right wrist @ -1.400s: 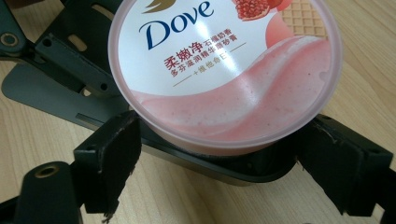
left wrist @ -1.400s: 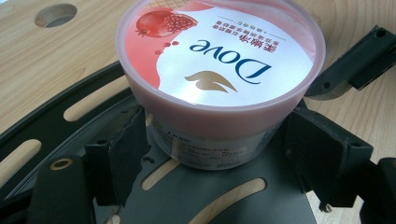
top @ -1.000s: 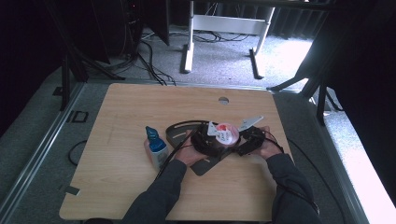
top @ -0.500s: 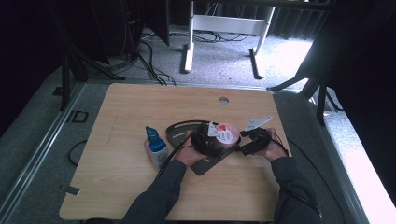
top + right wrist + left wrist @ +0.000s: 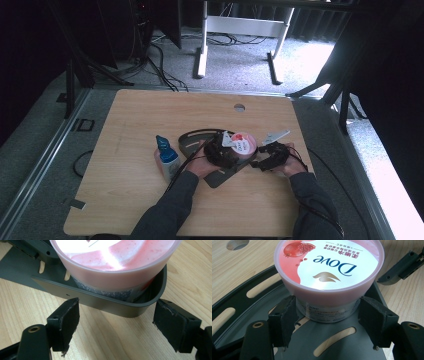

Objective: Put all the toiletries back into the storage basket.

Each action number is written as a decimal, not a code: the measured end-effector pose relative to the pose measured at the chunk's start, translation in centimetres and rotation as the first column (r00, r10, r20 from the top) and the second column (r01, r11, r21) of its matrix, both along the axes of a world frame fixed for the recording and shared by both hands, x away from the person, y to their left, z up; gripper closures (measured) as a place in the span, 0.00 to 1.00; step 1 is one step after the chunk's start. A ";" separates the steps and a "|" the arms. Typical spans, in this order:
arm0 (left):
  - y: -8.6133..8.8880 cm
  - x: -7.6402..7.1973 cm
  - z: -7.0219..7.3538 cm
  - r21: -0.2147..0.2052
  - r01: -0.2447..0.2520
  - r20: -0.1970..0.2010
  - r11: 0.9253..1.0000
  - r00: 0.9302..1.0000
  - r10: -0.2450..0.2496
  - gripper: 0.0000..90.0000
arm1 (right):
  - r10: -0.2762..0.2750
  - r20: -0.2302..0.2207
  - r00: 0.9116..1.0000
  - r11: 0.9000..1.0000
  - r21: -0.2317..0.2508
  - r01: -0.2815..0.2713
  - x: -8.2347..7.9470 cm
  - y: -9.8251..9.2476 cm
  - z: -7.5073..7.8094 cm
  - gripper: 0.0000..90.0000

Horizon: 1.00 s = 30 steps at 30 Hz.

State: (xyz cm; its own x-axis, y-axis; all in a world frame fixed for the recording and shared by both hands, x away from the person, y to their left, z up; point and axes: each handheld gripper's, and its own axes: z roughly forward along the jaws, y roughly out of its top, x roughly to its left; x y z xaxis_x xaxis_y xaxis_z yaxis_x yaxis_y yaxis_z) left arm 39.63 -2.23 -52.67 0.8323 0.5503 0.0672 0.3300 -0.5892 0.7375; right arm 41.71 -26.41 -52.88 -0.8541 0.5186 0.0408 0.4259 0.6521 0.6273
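A pink Dove tub (image 5: 329, 267) with a pomegranate lid stands on a dark grey slotted tray (image 5: 242, 293) in the middle of the table. My left gripper (image 5: 328, 315) is level with the tub's lower body, one black pad on each side. Its jaws have just been closing and the pads sit right at the tub's sides, without a clear press. From the high view the tub (image 5: 243, 144) lies between my left gripper (image 5: 225, 150) and my right gripper (image 5: 260, 161). My right gripper (image 5: 117, 317) stands open just outside the tray's rim (image 5: 105, 302), nothing between its pads.
A bottle with a blue cap (image 5: 165, 156) stands on the wooden table (image 5: 130, 200), just left of the left forearm. A round hole (image 5: 239, 107) is near the table's far edge. Cables trail on the floor beyond.
The right hand has shifted slightly beside the tray. The left hand and the tub stay where they were.
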 end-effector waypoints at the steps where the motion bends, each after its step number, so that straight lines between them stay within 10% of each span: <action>1: 0.0 0.0 0.0 -0.002 -0.001 -0.002 1.000 1.000 0.001 0.35 | 0.000 0.004 1.000 1.000 -0.004 0.000 0.0 0.0 0.0 0.23; 18: 1.4 -0.9 1.7 -0.101 -0.053 -0.071 0.993 0.996 0.046 0.56 | -0.087 -0.004 0.996 0.995 0.044 0.087 -2.1 -1.5 -1.1 0.28; 30: 1.4 -1.9 0.9 -0.095 -0.051 -0.124 0.994 0.991 0.039 0.64 | -0.165 0.037 0.986 0.986 0.018 0.164 -4.4 -1.5 -1.9 0.27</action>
State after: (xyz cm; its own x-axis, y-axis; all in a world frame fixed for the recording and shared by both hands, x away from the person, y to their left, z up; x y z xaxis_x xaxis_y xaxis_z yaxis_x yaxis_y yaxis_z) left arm 37.74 -0.81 -51.77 0.8053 0.5861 -0.0897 0.4456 -0.4985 0.7436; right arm 37.33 -27.88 -54.80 -0.7582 0.6518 0.0180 0.5019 0.5657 0.6543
